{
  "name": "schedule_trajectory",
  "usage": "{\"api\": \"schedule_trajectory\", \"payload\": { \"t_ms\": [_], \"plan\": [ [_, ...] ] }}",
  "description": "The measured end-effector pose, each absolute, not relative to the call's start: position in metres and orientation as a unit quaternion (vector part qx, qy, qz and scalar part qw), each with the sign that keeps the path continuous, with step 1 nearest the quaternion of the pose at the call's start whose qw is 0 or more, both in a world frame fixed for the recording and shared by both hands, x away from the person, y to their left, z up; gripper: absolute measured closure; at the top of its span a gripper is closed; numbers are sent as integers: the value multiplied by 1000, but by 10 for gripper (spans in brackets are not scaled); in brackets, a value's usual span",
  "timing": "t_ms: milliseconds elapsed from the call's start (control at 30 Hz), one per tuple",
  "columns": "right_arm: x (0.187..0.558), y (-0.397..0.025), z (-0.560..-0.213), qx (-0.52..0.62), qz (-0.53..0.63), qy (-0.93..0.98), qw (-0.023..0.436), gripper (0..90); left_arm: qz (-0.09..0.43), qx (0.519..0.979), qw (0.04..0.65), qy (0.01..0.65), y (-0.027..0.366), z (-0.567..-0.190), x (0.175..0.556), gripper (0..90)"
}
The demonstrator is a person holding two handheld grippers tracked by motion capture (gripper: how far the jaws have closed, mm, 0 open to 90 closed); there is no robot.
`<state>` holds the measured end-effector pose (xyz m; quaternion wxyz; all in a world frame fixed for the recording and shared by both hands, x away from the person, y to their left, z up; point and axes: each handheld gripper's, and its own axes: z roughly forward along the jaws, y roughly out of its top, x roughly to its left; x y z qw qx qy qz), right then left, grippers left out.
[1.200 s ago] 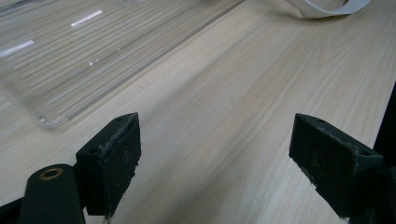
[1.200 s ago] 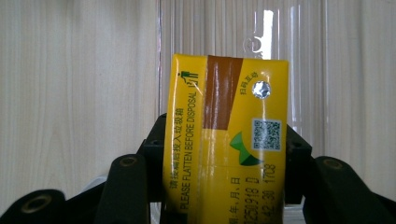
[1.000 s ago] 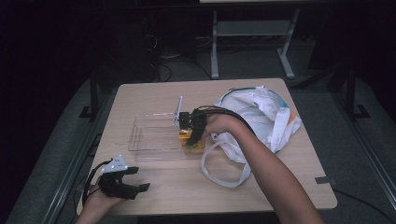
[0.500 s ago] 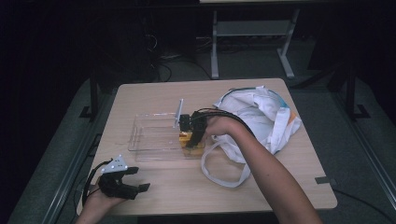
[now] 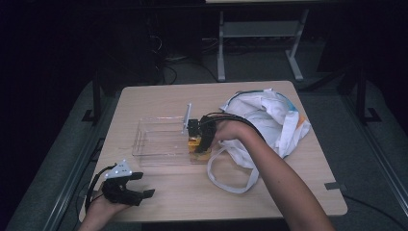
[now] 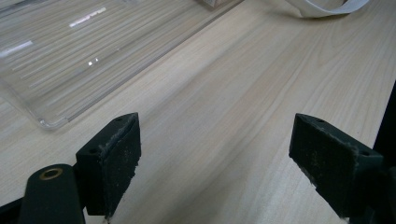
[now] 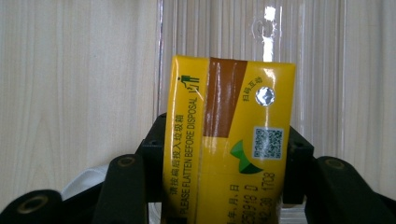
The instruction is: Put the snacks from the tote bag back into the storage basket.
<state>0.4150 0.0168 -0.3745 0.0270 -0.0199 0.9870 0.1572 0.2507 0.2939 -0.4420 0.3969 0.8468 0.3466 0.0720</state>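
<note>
A yellow drink carton with a brown stripe and a foil straw hole is clamped between the jaws of my right gripper. In the high view that right gripper holds the carton down at the right end of a clear plastic tray. My left gripper rests at the table's front left corner, its jaws spread wide over bare wood. In its own view the left gripper holds nothing, and a corner of the tray lies ahead.
A white cloth bag with long straps lies right of the tray, under the right forearm. The wooden table ends close behind the left gripper. A metal frame stands on the floor beyond.
The right gripper with the carton has sunk slightly lower into the tray's right end. The left gripper has stayed put.
</note>
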Motion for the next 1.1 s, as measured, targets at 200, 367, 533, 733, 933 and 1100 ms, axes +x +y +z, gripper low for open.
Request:
{"api": "schedule_trajectory", "payload": {
  "t_ms": [200, 367, 533, 733, 933, 1100],
  "plan": [
    [419, 13, -371, 9, 165, 986, 28, 352, 70, 847, 397, 347, 293, -442, 250, 163],
    [418, 5, -361, 40, 190, 981, 4, 284, 73, 848, 397, 344, 294, -442, 251, 163],
    [420, 1, -356, 30, 214, 976, 18, 270, 74, 847, 397, 346, 294, -442, 251, 163],
    [418, -5, -346, 38, 222, 974, 25, 278, 74, 846, 398, 349, 295, -441, 250, 163],
    [415, -15, -336, 50, 232, 971, 32, 278, 76, 847, 396, 347, 295, -441, 252, 163],
    [412, -28, -330, 76, 243, 966, 48, 274, 73, 843, 400, 354, 293, -442, 252, 163]
  ]
}}
